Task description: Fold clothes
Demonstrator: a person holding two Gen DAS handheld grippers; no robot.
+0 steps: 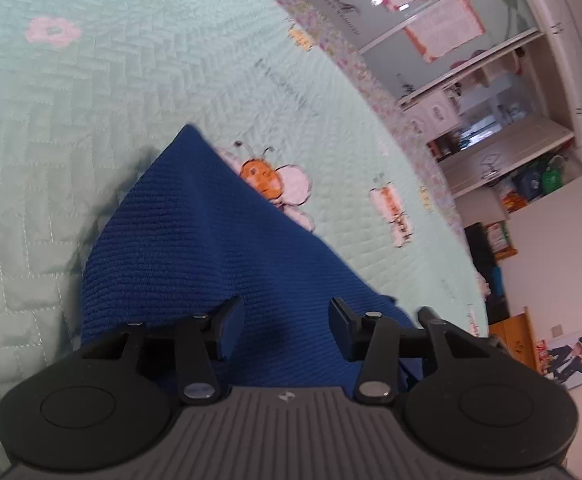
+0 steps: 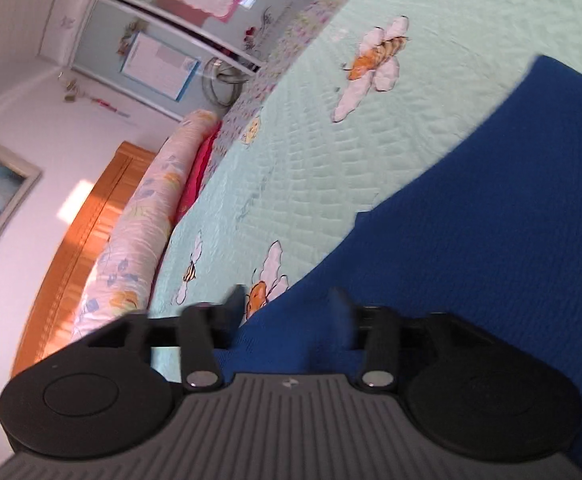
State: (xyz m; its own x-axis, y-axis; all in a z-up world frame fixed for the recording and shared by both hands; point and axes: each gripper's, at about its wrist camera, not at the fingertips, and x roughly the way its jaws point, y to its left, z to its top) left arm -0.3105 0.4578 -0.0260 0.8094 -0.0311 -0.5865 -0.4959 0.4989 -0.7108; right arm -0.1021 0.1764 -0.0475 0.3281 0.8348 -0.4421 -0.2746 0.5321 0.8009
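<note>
A dark blue ribbed garment (image 1: 195,240) lies flat on a mint-green quilted bedspread (image 1: 51,120) printed with bees and flowers. In the left wrist view my left gripper (image 1: 285,326) hovers over the near part of the cloth, jaws apart, with only flat fabric showing below the gap. The right wrist view shows the same blue garment (image 2: 471,220) spreading to the right. My right gripper (image 2: 287,312) stands open over its left edge; the fingers are blurred and nothing is pinched between them.
A flowered bed border (image 1: 351,64) runs along the far side, with white shelving and wardrobe doors (image 1: 471,92) beyond. In the right wrist view a rolled floral pillow (image 2: 143,220) and an orange wooden headboard (image 2: 87,232) line the bed's left side.
</note>
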